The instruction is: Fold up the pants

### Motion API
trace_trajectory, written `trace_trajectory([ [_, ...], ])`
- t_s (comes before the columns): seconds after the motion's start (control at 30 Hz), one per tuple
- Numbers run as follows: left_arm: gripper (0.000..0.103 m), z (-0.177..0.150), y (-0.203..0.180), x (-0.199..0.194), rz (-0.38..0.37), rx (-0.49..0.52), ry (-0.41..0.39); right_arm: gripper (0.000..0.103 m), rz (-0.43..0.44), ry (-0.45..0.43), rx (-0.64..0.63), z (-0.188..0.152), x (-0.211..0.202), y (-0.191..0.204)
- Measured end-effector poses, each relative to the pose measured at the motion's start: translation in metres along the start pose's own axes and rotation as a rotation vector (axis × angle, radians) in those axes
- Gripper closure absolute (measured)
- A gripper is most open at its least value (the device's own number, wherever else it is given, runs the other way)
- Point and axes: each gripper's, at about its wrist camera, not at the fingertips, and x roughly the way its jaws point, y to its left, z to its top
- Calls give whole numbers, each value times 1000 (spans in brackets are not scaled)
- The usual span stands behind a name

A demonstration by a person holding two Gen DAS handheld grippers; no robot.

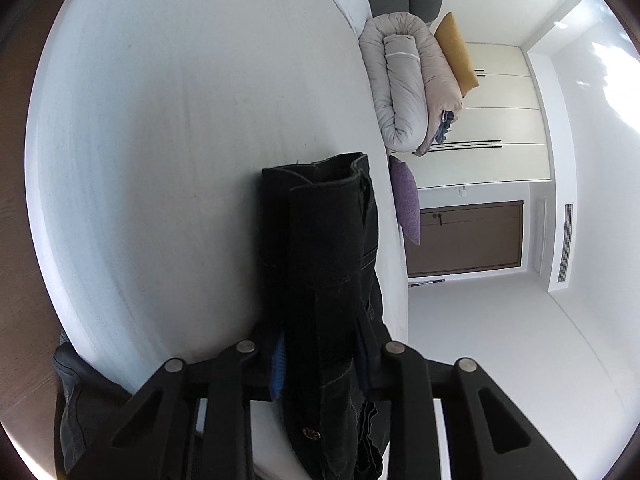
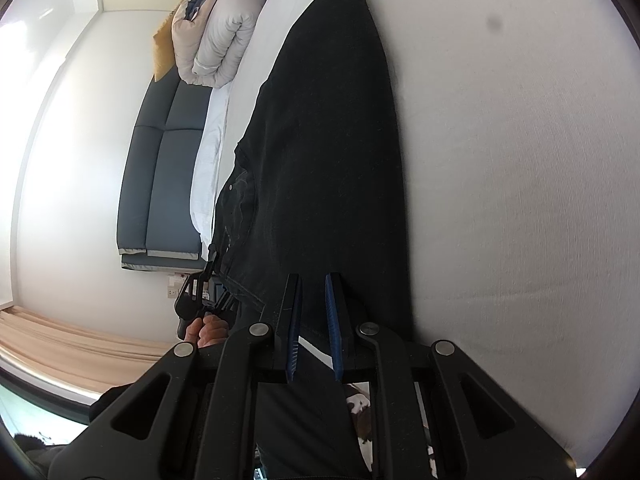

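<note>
Mostly black denim: pants [image 1: 324, 280] lie on the white bed [image 1: 160, 140], waistband bunched in the left gripper [image 1: 320, 356], jaws clamped on it. Right gripper [image 2: 314, 320] sits narrow, nothing visibly between. Only its view shows the full leg [image 2: 332, 120].

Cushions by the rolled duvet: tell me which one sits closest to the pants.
The purple cushion, just beyond the black pants; the mustard cushion is behind the rolled duvet.
</note>
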Motion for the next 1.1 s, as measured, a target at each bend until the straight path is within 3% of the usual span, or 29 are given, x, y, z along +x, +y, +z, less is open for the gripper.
trace_trajectory([
  [0.3,89,3,-12,2,10,41,-2,91,-28,-6,-28,2,-4,8],
  [0.5,92,3,-21,1,23,80,-18,90,-66,-22,-171,20,-6,62],
  [0.53,93,2,-28,0,35,109,-25,84,-66,-27,-196,28,-2,74],
  [0.6,93,0,-45,-2,56,180,-37,51,-52,-37,-219,44,10,92],
  [0.63,93,-3,-55,-2,68,222,-42,27,-37,-48,-224,51,17,99],
  [0.67,93,-6,-64,-3,76,265,-49,25,-21,-58,-238,58,27,107],
  [0.73,93,-12,-83,-5,92,344,-62,25,-19,-26,-255,73,56,119],
  [0.8,93,-19,-97,-6,105,410,-69,35,-20,43,-224,85,88,123],
  [0.87,93,-27,-112,-7,109,476,-77,61,-29,121,-180,96,123,119],
  [0.93,93,-36,-127,-8,111,551,-86,73,-64,152,-150,100,145,114],
  [1.0,93,-47,-143,-8,118,640,-92,75,-49,180,-138,102,162,114],
  [1.07,93,-58,-157,-5,126,722,-94,79,-91,205,-147,101,175,113],
  [1.1,93,-64,-164,-3,130,765,-93,88,-110,216,-141,101,180,110],
])
